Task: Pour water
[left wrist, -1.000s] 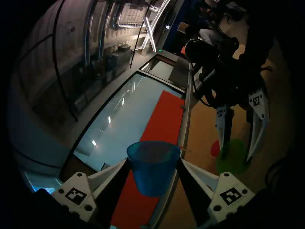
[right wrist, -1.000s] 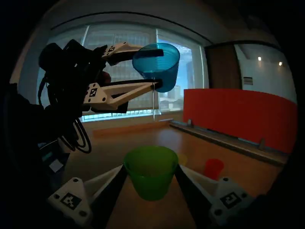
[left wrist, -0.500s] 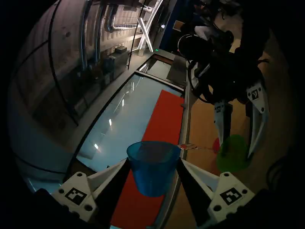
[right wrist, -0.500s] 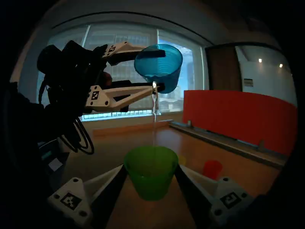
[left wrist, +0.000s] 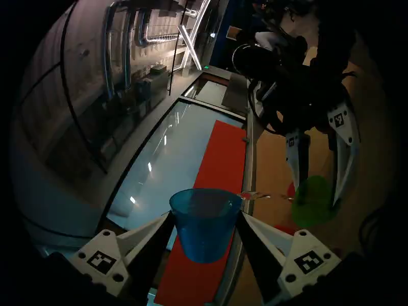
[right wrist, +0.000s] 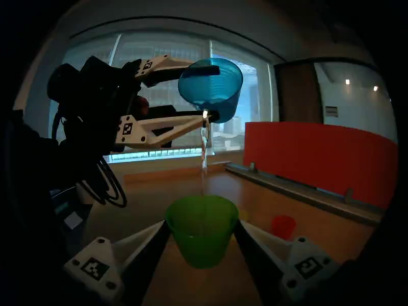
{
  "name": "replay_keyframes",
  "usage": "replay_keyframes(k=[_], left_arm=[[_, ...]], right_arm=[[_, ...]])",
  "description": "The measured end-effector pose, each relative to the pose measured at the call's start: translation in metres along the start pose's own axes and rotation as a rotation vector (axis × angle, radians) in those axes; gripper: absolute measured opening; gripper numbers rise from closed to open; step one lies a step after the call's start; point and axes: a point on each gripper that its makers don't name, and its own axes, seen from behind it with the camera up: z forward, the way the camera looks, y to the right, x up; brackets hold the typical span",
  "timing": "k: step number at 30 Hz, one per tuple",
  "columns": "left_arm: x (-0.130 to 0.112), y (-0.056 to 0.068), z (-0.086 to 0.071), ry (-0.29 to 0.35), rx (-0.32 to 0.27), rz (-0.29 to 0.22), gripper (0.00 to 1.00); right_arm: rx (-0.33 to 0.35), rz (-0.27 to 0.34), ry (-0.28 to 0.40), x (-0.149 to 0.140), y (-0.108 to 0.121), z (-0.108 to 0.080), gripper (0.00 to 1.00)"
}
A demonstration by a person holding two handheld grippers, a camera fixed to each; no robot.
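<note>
Thicker now, that stream of water (left wrist: 261, 195): a second ago it was a bare thread, and the pouring cup has tipped further to feed it.

Left gripper view first. The left hand-held gripper (left wrist: 205, 215) is clamped on the translucent blue plastic cup (left wrist: 205, 229), both fingers pressing its sides. A glinting jet leaves the rim toward the translucent green plastic cup (left wrist: 312, 202) farther off. That green cup sits pinched between the fingers of the right hand-held gripper (left wrist: 316, 204), over the wooden table (left wrist: 268, 163).

Over to the right gripper view: the green cup is close up, upright, gripped from both sides. I can't tell whether it rests on the table or hangs just above it. High above it is the blue cup, tipped well over with its mouth toward this camera, and the water drops from its low lip straight into the green cup's mouth. Some water looks pooled at the blue cup's low side. How full the green one is, I can't tell through the tinted wall. A small red plastic cup (right wrist: 283, 225) stands on the table well apart, contents hidden.

To do this well, I'd say hold the green cup level and dead under the stream. Add tilt gently so the flow stays narrow, and ease back before the level nears the rim. It's a long fall, so any wobble risks splashing the table.
</note>
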Motion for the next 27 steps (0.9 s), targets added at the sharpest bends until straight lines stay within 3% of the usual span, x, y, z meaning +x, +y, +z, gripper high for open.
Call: replay_keyframes(k=[27], left_arm=[[0.0022,-0.0022,-0.0004,-0.001,0.007,0.094,0.85]], right_arm=[[-0.006,-0.005,0.009,0.0031,0.0020,0.0009,0.90]])
